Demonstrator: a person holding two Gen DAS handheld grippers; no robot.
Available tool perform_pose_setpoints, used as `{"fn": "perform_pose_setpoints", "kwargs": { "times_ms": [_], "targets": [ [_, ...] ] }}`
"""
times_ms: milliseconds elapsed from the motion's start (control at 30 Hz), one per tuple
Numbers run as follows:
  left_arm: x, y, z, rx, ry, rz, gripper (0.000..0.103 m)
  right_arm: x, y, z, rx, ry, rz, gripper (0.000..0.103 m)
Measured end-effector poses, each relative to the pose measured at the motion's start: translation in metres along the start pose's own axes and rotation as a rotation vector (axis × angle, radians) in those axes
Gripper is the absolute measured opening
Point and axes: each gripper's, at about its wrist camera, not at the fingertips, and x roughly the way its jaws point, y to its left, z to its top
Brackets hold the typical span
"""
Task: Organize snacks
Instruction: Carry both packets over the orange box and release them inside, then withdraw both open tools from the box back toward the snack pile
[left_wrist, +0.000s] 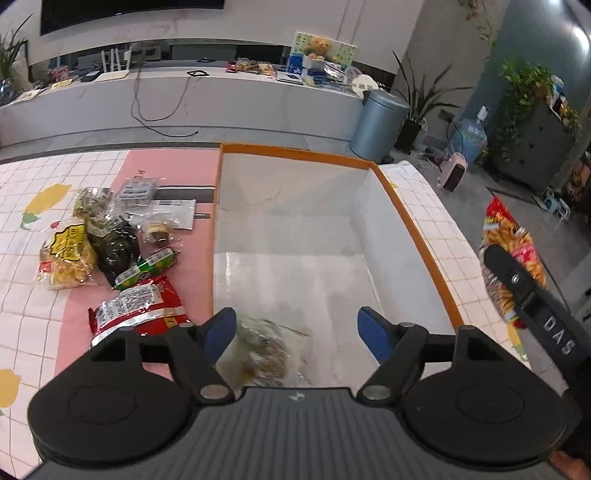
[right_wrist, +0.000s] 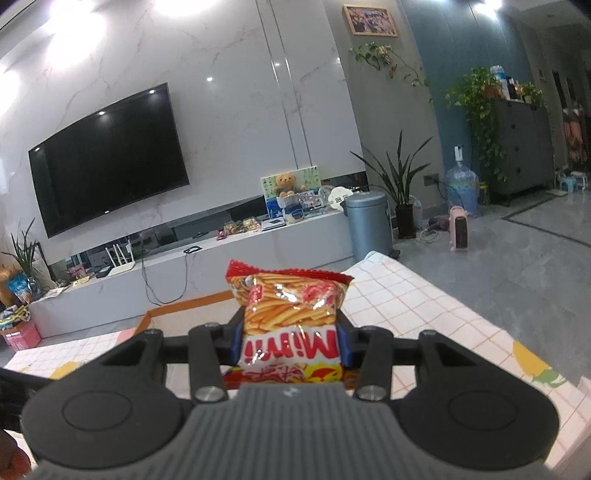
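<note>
Packet (left_wrist: 264, 350) between spread left tongs (left_wrist: 297, 334) (blurred).

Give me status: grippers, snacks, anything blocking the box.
Left gripper open over box, clear snack pack lying inside below it. Right gripper shut on Mimi fries bag. Box mouth unobstructed; snack pile waits beside it.

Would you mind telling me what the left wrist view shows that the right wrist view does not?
Only the left wrist view shows the open left gripper over the white inside of the orange-rimmed box, a clear snack packet lying below it, and the pile of snack packets on the pink mat. Only the right wrist view shows the whole black wall television. Both show the red bag of stick snacks in the right gripper and the grey bin.
</note>
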Motion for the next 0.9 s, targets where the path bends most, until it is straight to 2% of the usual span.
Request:
{"fn": "perform_pose_setpoints", "kwargs": {
  "times_ms": [133, 267, 367, 467, 667, 900],
  "targets": [
    [-0.017, 0.009, 0.002, -0.024, -0.022, -0.011, 0.089, 0.002, 0.008, -0.003, -0.039, 0.013, 0.012, 0.045],
    [-0.029, 0.022, 0.002, -0.049, -0.038, 0.0, 0.089, 0.01, 0.018, -0.008, -0.069, 0.072, 0.059, 0.045],
    [-0.036, 0.037, -0.006, -0.093, -0.04, 0.008, 0.089, 0.02, 0.031, -0.015, -0.123, 0.108, 0.079, 0.045],
    [-0.043, 0.056, -0.015, -0.15, -0.059, -0.019, 0.09, 0.033, 0.041, -0.023, -0.155, 0.149, 0.09, 0.045],
    [-0.035, 0.082, -0.028, -0.195, -0.043, 0.023, 0.09, 0.057, 0.062, -0.042, -0.265, 0.231, 0.026, 0.045],
    [-0.027, 0.092, -0.035, -0.198, -0.013, 0.008, 0.09, 0.082, 0.062, -0.059, -0.311, 0.327, -0.02, 0.046]
  ]
}}
